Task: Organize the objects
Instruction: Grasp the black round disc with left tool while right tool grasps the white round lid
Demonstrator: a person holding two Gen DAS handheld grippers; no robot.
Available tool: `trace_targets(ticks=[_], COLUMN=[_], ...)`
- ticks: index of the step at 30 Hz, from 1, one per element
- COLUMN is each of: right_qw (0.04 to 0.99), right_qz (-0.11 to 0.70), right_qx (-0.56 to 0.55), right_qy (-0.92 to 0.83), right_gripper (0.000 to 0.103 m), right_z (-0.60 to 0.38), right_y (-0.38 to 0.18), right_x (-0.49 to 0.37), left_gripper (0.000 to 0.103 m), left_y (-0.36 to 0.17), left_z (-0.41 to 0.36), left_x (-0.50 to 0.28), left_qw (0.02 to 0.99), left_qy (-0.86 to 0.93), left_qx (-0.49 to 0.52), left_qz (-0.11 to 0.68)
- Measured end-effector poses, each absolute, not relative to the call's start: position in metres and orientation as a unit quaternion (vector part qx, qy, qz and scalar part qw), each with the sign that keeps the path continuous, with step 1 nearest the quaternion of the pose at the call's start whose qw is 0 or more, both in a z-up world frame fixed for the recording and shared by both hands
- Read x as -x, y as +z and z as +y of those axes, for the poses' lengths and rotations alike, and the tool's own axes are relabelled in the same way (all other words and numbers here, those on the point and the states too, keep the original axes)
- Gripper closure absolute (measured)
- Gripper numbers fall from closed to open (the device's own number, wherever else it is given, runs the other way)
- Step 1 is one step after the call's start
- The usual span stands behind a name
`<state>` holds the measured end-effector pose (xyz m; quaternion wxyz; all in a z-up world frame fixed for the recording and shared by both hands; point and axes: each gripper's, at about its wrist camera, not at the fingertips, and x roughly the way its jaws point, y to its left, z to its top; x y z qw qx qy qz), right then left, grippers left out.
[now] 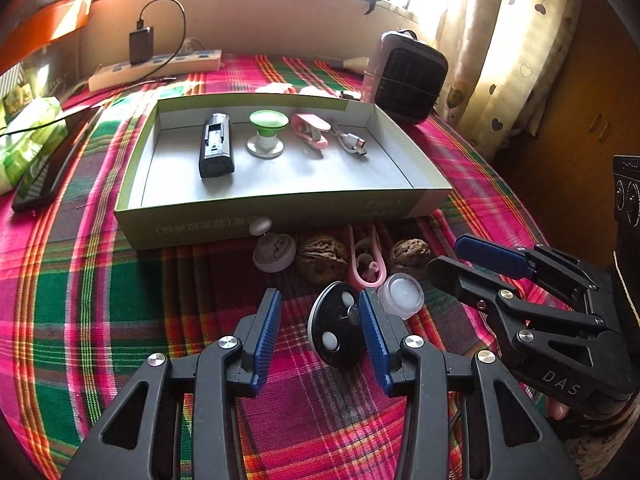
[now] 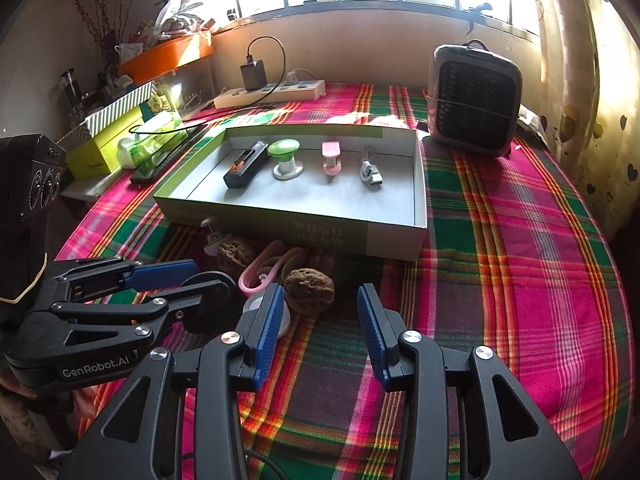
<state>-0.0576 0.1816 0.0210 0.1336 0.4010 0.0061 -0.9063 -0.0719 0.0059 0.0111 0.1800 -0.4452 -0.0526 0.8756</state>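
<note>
**A:** Where is the black disc (image 1: 338,328) from the box (image 1: 280,216)?

**B:** On the near side of it, on the plaid cloth (image 1: 120,300). It sits closer to you than the row of loose things along the box's front wall. It is tipped up on its rim between the fingers of your left gripper (image 1: 319,296).

**A:** Is it gripped?

**B:** No. The fingers are spread. The disc leans against the right-hand pad (image 1: 374,336), and bare cloth shows between it and the other pad. Its face, with the two white spots, is turned partly towards that open side.

**A:** So which way should I move?

**B:** I judge it needs a small shift towards the disc's side to centre it, so the pads meet it evenly. If you close as things stand, one pad may push it over.

**A:** And my right gripper (image 2: 320,290)?

**B:** It is spread too and holds nothing. It is also on the near side of the box, with a walnut (image 2: 304,286) just ahead of its fingers. The left hand is clearly nearer the disc. The small jar (image 1: 401,294) sits just behind that right-hand finger, towards the box, so mind it.
</note>
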Motion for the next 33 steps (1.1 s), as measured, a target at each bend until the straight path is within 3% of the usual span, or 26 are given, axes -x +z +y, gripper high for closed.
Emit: trace_targets(ticks=[7,14,33], right_qw=[0.135,0.141,0.162], right_qz=[0.005,0.011,0.019], right_qx=[-0.405,-0.408,-0.422], right_qy=[-0.904,-0.902,-0.892], right_gripper=[0.063,0.063,0.063], right_z=[0.18,0.174,0.155], right_y=[0.019,0.018,0.011], right_x=[0.057,0.054,0.052], left_gripper=[0.065,0.08,0.081], left_y=[0.009,0.01,0.009], left_z=[0.004,-0.003,-0.04], left_x=[0.072,0.071,0.066], left_qw=[0.178,0.168,0.134], left_qy=[0.876,0.88,0.887], left_qx=[0.446,0.441,0.434], left_qz=[-0.055,-0.058,-0.082])
